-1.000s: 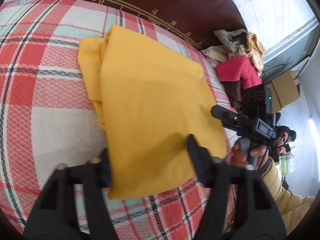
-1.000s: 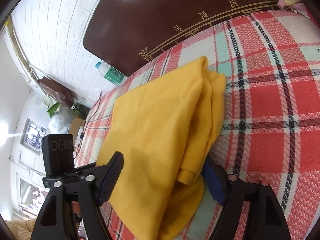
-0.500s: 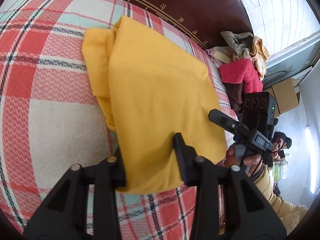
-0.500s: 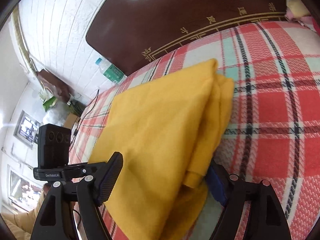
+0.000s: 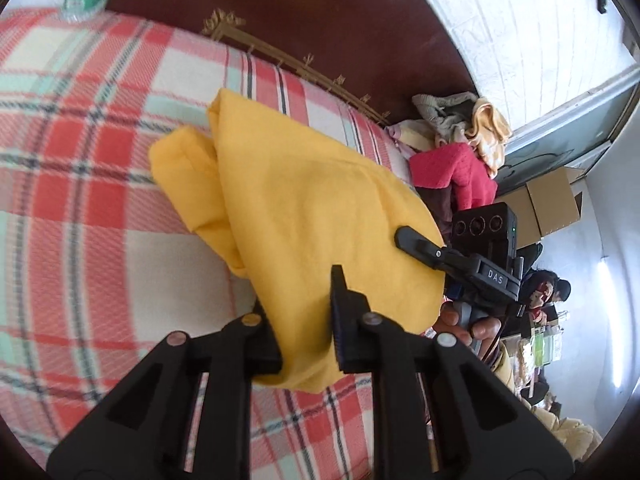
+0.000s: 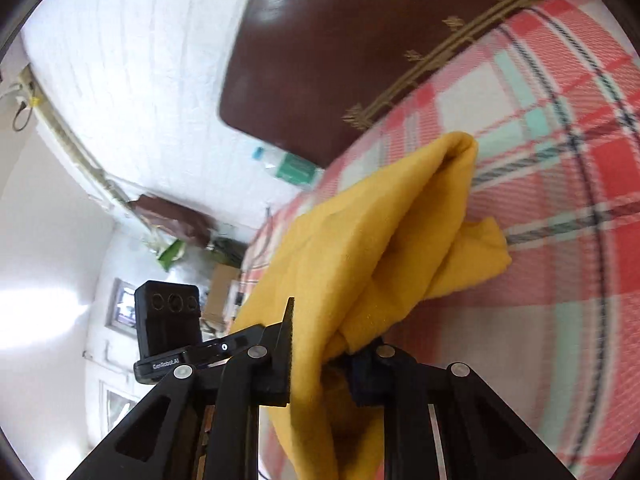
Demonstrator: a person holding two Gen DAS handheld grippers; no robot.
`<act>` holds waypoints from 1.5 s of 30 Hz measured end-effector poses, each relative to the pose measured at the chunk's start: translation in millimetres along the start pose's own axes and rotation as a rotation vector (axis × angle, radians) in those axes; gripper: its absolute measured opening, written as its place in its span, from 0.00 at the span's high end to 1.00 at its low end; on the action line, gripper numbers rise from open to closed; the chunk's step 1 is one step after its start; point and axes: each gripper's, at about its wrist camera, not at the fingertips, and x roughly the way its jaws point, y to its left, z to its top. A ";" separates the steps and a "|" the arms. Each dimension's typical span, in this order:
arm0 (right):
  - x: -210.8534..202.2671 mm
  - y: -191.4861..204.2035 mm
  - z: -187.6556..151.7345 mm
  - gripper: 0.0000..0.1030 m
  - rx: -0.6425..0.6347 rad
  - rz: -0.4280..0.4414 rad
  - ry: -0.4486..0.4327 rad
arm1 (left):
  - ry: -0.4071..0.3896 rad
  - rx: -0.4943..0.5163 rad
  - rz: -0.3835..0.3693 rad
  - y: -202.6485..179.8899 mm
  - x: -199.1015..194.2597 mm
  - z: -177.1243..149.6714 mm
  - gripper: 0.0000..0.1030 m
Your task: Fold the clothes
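The folded garment [image 5: 304,208] lies on the bed [image 5: 80,208], its far end toward the headboard [image 5: 320,32] and its near end raised off the blanket. The left gripper [image 5: 304,320] has its jaws closed on the near left corner of the cloth; the right gripper [image 6: 332,356] pinches the near right corner, with the cloth draping down between its jaws. A bottle [image 6: 288,166] stands beyond the bed's far left corner, beside the headboard. A pile of clothes [image 5: 460,148] sits at the bed's far right, and a cardboard box [image 5: 548,204] lies to the right of that pile.
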 end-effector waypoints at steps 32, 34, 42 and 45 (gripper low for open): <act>381.2 156.2 -216.5 0.78 -0.177 0.012 0.490 | -0.307 -0.422 0.382 291.4 -285.5 -180.6 0.81; 382.1 151.8 -216.3 0.64 -0.186 -0.026 0.502 | -0.329 -0.439 0.369 295.5 -285.4 -187.4 0.77; 330.1 191.9 -203.4 0.56 -0.498 -0.089 0.444 | -0.485 -0.291 0.598 241.3 -310.6 -203.9 0.46; 307.2 214.2 -199.9 0.56 -0.677 -0.116 0.375 | -0.515 -0.167 0.593 213.4 -309.6 -199.9 0.44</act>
